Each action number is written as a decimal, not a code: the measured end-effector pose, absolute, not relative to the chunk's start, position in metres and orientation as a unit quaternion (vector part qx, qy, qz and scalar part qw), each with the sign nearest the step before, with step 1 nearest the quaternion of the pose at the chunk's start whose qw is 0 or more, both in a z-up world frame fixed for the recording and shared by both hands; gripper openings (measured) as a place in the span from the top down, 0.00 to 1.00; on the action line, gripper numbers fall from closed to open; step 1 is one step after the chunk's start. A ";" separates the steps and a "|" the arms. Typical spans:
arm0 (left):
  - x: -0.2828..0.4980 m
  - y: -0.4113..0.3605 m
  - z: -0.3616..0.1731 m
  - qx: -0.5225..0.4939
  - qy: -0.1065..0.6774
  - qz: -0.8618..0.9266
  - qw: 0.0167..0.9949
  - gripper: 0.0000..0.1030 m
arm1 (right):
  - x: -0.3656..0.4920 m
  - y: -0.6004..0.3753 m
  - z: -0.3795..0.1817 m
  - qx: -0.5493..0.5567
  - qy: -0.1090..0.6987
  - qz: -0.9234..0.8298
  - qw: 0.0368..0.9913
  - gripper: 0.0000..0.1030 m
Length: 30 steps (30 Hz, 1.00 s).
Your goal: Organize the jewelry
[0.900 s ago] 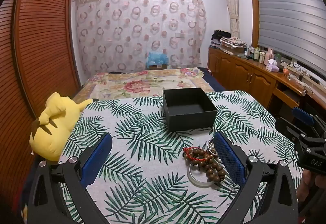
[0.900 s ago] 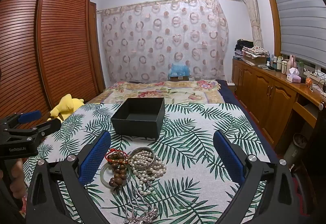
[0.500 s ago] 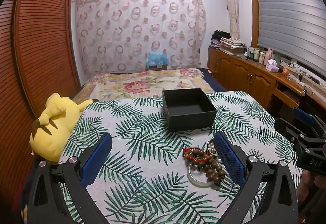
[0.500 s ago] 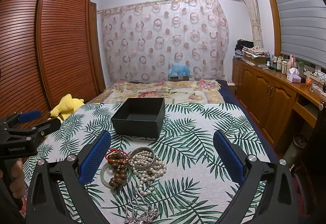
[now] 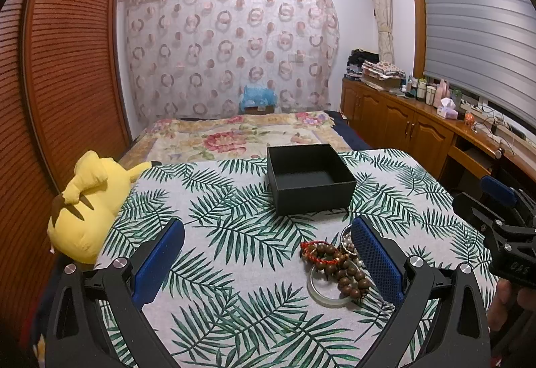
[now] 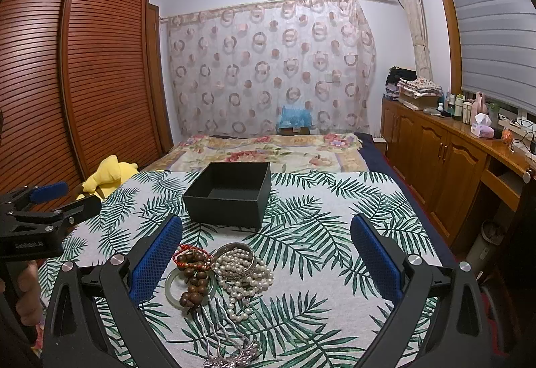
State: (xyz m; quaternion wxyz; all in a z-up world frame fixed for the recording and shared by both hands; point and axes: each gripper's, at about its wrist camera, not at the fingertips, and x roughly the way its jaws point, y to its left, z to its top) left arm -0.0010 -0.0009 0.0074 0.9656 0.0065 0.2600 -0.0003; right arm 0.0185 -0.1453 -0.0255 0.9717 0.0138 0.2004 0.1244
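Nearest the cameras, both grippers hover over the near edge of the leaf-print surface (image 6: 335, 271) with their jaws spread wide and nothing between the pads — the left gripper (image 5: 268, 254) toward the near left, the right gripper (image 6: 266, 254) toward the near right. Just ahead of them the jewelry lies in a small heap near the middle of the near edge: a silver hairpin (image 6: 231, 351) closest, then a pale bangle (image 6: 172, 287), a brown bead bracelet (image 6: 194, 287) with a red cord bracelet (image 6: 187, 262), and a pearl necklace (image 6: 244, 277) tangled against a silver bangle (image 6: 234, 247). Beyond the heap, nearer the far edge, an open black box (image 6: 231, 200) stands empty. A yellow plush toy (image 5: 83, 204) rests beside the left edge — past the surface lies a bed (image 6: 268, 150).
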 end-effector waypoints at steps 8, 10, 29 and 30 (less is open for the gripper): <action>0.002 0.000 0.002 0.004 0.267 -0.002 0.964 0.06 | 0.018 -0.145 -0.026 0.013 0.199 0.125 0.972 0.02; 0.004 0.001 -0.002 0.003 0.270 -0.002 0.963 0.06 | 0.019 -0.145 -0.026 0.013 0.200 0.124 0.972 0.02; 0.046 0.010 -0.055 -0.004 0.350 -0.060 0.935 0.06 | 0.052 -0.143 -0.037 -0.029 0.235 0.190 0.953 0.31; 0.049 0.010 -0.059 -0.005 0.356 -0.064 0.932 0.06 | 0.056 -0.140 -0.040 -0.035 0.244 0.194 0.950 0.33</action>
